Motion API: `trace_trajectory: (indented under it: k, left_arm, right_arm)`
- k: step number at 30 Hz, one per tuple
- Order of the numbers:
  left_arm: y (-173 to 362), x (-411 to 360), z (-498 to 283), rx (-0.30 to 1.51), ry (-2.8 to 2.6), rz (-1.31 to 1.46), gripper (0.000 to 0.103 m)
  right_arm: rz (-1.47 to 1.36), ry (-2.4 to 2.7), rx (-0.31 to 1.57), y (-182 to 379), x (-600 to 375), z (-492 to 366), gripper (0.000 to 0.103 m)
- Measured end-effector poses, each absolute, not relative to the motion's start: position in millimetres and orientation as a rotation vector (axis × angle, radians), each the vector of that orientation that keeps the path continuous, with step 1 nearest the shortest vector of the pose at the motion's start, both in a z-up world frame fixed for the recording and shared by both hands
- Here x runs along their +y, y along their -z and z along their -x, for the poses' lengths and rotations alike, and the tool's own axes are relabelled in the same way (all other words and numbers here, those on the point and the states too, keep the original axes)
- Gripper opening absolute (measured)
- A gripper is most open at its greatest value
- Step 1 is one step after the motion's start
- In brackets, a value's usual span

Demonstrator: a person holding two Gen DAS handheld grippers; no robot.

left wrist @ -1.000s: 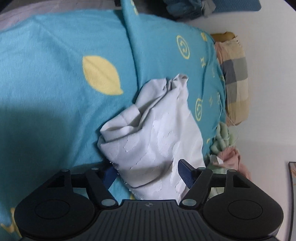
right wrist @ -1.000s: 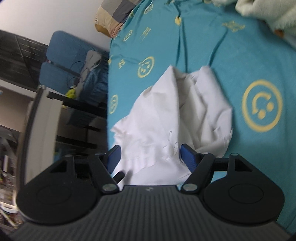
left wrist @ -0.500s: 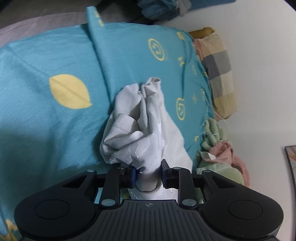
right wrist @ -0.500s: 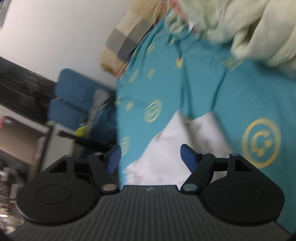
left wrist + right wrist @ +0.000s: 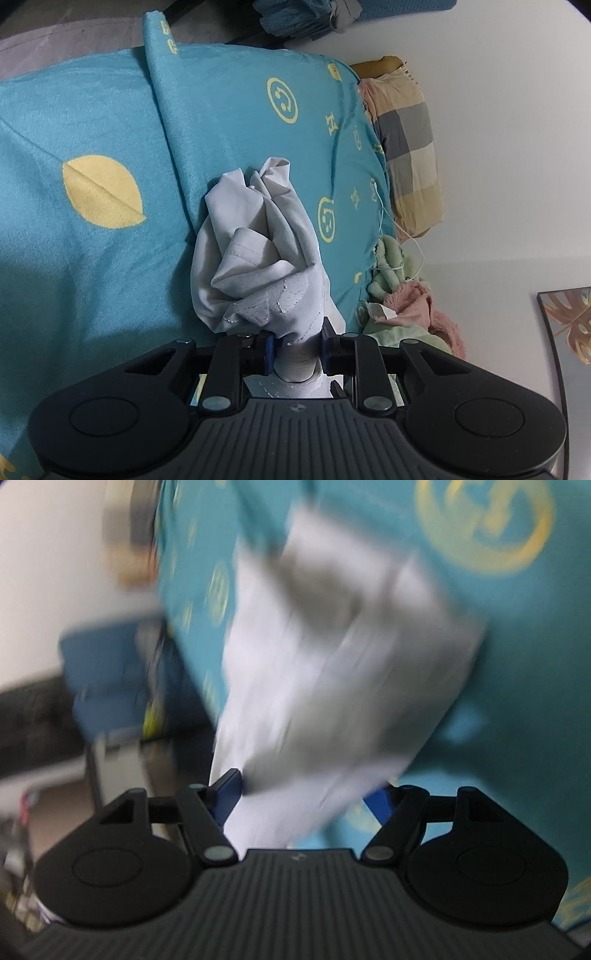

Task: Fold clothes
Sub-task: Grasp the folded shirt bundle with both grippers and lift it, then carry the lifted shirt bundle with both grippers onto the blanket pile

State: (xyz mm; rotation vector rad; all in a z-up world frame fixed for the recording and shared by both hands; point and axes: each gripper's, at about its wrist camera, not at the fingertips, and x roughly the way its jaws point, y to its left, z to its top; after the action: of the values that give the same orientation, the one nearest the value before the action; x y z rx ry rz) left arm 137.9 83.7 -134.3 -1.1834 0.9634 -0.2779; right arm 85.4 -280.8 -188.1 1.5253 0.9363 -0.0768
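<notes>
A crumpled white garment (image 5: pixel 258 266) lies on the teal bedspread (image 5: pixel 92 277) with yellow smiley prints. My left gripper (image 5: pixel 297 347) is shut on a bunched end of it, the cloth squeezed between the blue pads and lifted slightly. In the right wrist view, which is blurred by motion, the same white garment (image 5: pixel 332 646) stretches down across the teal bedspread (image 5: pixel 517 701). Its near edge hangs between the wide-apart fingers of my right gripper (image 5: pixel 304 794). That gripper is open, and its pads do not press the cloth.
A checked pillow (image 5: pixel 410 147) lies at the bed's far end by the white wall. A heap of green and pink clothes (image 5: pixel 399 295) sits to the right of the garment. A framed leaf picture (image 5: pixel 569 325) leans at the right edge. A blue chair (image 5: pixel 110 672) stands beside the bed.
My left gripper shut on the garment's near end and bunched it up off the bed. My right gripper dropped down, rolled, and came close over the cloth, still open.
</notes>
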Motion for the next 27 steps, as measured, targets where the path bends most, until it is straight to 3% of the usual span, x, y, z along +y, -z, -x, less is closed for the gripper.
trace_trajectory:
  k: [6, 10, 16, 21, 23, 27]
  left_arm:
    - [144, 88, -135, 0.986, 0.244, 1.192, 0.030]
    - [158, 90, -135, 1.037, 0.207, 1.217, 0.040]
    - [175, 91, -146, 1.078, 0.198, 1.233, 0.051]
    - [179, 94, -160, 1.088, 0.214, 1.220, 0.044]
    - [172, 93, -161, 1.059, 0.241, 1.199, 0.035]
    - [146, 91, -156, 0.965, 0.300, 1.108, 0.027]
  right_arm:
    - [-1.444, 0.153, 0.899, 182, -283, -81, 0.066]
    - [-1.386, 0.163, 0.900, 180, -283, -85, 0.045]
    - [-1.286, 0.139, 0.908, 175, -284, -92, 0.035]
    - [-1.276, 0.125, 0.901, 171, -285, -96, 0.031]
    - [-1.263, 0.115, 0.885, 166, -285, -95, 0.030]
    - [-1.253, 0.077, 0.833, 152, -285, -94, 0.028]
